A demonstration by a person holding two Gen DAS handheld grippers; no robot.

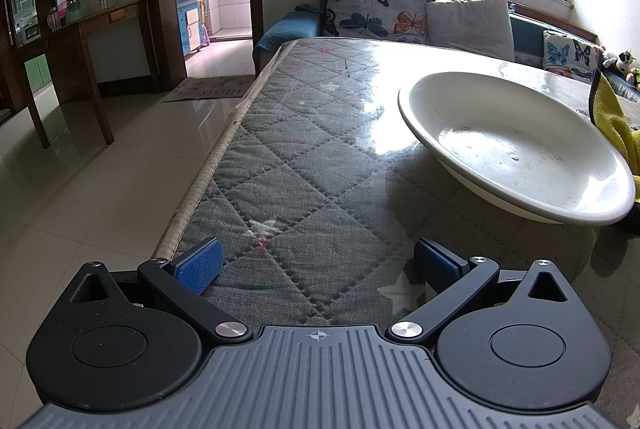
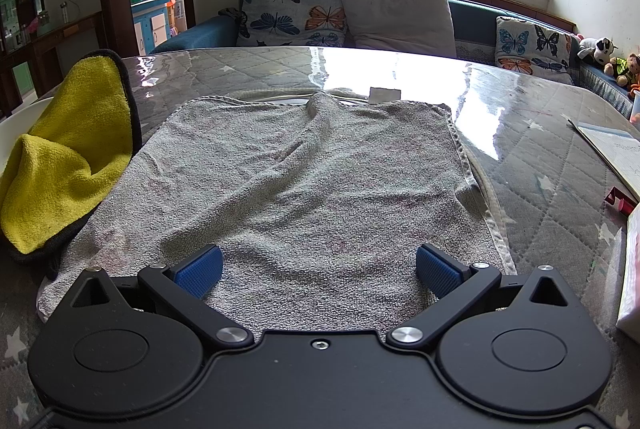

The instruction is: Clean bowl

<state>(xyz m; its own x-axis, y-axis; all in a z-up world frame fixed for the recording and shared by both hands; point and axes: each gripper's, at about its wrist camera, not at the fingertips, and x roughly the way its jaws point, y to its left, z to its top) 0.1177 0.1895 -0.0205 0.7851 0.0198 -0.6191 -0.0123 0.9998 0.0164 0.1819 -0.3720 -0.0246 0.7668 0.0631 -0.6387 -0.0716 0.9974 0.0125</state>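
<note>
One white bowl (image 1: 516,149) sits on the quilted table (image 1: 304,157), ahead and to the right of the left gripper (image 1: 318,265), whose jaws are spread wide with nothing between them. The right gripper (image 2: 318,267) hangs equally released over one grey towel (image 2: 304,181) spread flat. One yellow cloth (image 2: 68,153) (dark-edged, bunched up) lies at the towel's left edge. Two blue pads (image 2: 200,269) show on each gripper.

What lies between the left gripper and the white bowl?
Nothing: in the left wrist view, only bare quilted table cover separates the open left gripper from the white bowl.
</note>
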